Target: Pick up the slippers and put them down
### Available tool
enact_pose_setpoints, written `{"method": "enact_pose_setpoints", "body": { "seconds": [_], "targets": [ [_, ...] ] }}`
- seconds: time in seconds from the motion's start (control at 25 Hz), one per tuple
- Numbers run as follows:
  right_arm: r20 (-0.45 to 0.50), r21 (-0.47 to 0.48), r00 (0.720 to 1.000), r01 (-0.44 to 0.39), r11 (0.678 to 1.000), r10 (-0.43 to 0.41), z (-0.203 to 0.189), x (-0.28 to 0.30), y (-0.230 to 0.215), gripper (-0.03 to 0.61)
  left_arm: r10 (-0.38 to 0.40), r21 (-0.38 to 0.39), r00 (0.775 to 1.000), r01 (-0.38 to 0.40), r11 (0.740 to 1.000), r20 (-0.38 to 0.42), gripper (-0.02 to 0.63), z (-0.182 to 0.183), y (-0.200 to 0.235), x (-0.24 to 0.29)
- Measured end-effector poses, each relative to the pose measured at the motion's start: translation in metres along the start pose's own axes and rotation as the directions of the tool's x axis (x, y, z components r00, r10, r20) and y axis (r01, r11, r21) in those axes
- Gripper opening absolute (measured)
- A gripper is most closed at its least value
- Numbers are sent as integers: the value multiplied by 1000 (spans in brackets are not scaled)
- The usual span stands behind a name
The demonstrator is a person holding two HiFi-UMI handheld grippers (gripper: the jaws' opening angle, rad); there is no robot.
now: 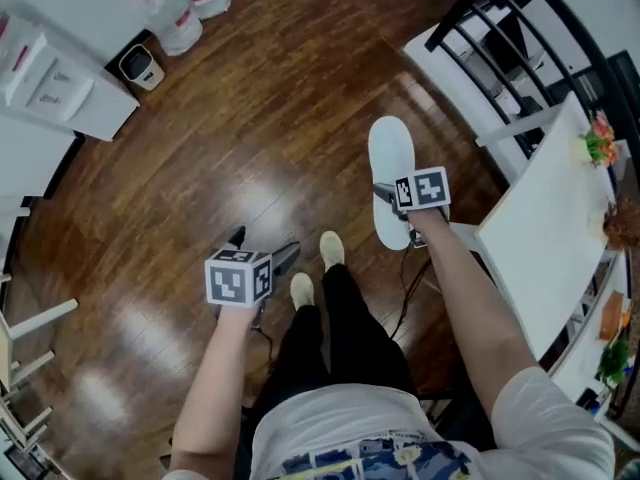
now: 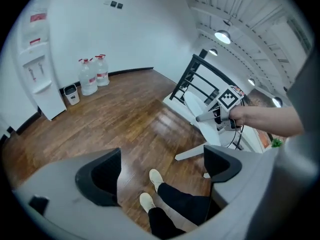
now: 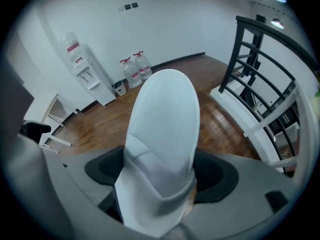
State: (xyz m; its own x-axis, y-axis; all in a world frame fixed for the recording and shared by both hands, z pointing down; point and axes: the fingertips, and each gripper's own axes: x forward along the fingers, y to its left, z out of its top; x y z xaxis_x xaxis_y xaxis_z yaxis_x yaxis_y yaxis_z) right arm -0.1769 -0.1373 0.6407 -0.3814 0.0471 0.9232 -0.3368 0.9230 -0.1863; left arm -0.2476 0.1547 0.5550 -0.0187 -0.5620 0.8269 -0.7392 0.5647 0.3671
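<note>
Right gripper [image 3: 160,171]: jaws pinching a white slipper [image 3: 162,129], toe pointing away, held off the floor.
Left gripper [image 2: 162,171]: jaws spread, nothing between them.
Hidden: the slipper's heel end is cut off by the bottom edge of the right gripper view.
Room: wooden floor [image 1: 200,168] open ahead; edge of the white table [image 1: 550,228] just beside the right arm.

Glossy wooden floor [image 1: 250,118], water bottles [image 1: 185,8] by the wall, small bin [image 1: 140,65], black railing [image 1: 520,28], white table [image 1: 550,218]
</note>
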Motion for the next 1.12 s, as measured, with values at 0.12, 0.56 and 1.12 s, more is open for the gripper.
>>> {"method": "enact_pose_setpoints", "body": {
  "seconds": [0.12,0.56,1.12],
  "targets": [
    [-8,-19,1000,-14,1000,14,17,73,-21,448,24,-49,1000,-24,999,-1,518,9,25,60],
    [-87,-153,994,-76,985,63,-15,365,-63,448,12,-144,999,-16,990,-30,518,-47,98,327],
    [-118,-72,991,-76,995,68,-114,631,-71,446,-8,-211,995,-13,977,-97,518,-161,211,528]
  ]
}}
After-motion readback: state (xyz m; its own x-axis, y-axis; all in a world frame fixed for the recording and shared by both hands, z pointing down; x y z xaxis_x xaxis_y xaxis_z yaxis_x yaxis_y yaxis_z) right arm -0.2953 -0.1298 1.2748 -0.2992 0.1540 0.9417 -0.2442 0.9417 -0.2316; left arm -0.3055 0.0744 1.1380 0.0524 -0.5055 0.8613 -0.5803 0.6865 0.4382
